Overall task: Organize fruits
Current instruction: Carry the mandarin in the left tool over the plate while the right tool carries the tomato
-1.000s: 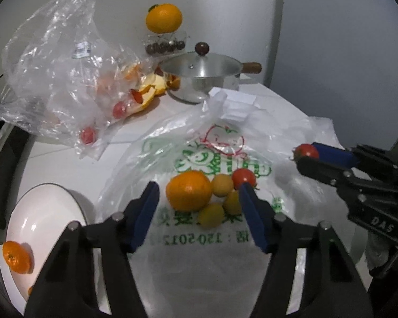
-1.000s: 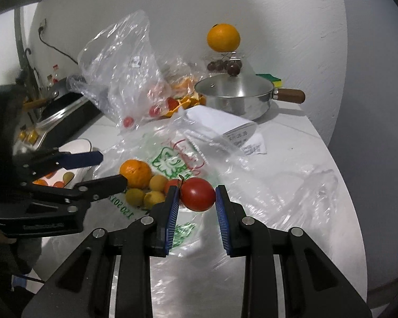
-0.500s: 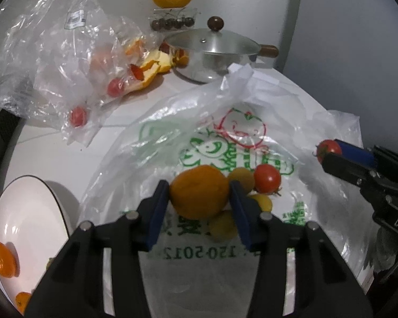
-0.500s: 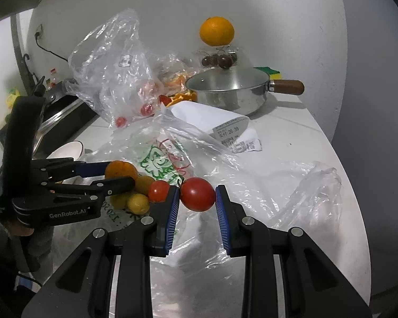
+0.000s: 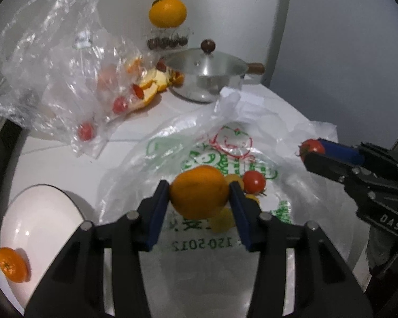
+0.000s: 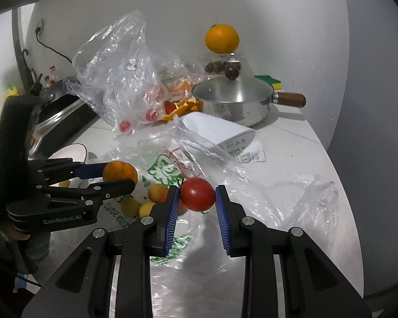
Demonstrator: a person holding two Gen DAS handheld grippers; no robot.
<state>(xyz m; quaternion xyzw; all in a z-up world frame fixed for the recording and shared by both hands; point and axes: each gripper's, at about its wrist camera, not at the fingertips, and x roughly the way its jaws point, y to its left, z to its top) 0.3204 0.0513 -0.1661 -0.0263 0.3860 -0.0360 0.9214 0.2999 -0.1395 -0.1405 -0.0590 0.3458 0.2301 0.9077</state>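
Dim, cool indoor light — soft blur throughout, glare on crinkled plastic, dark fisheye-warped corners.

Hidden and cut-off parts

Beyond the left gripper (image 5: 199, 195), its orange (image 5: 199, 195) covers part of small yellow fruits (image 5: 221, 221); to its left, the white plate (image 5: 39, 212) is cut by the edge.

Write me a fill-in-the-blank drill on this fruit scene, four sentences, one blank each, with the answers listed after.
1. The left gripper is shut on an ____.
2. The right gripper holds a red ____ between its fingers.
3. The steel pot has a lid with a dark round ____ on top.
4. One orange already lies in the white ____ at the left of the left wrist view.

Missing words: orange; tomato; knob; bowl
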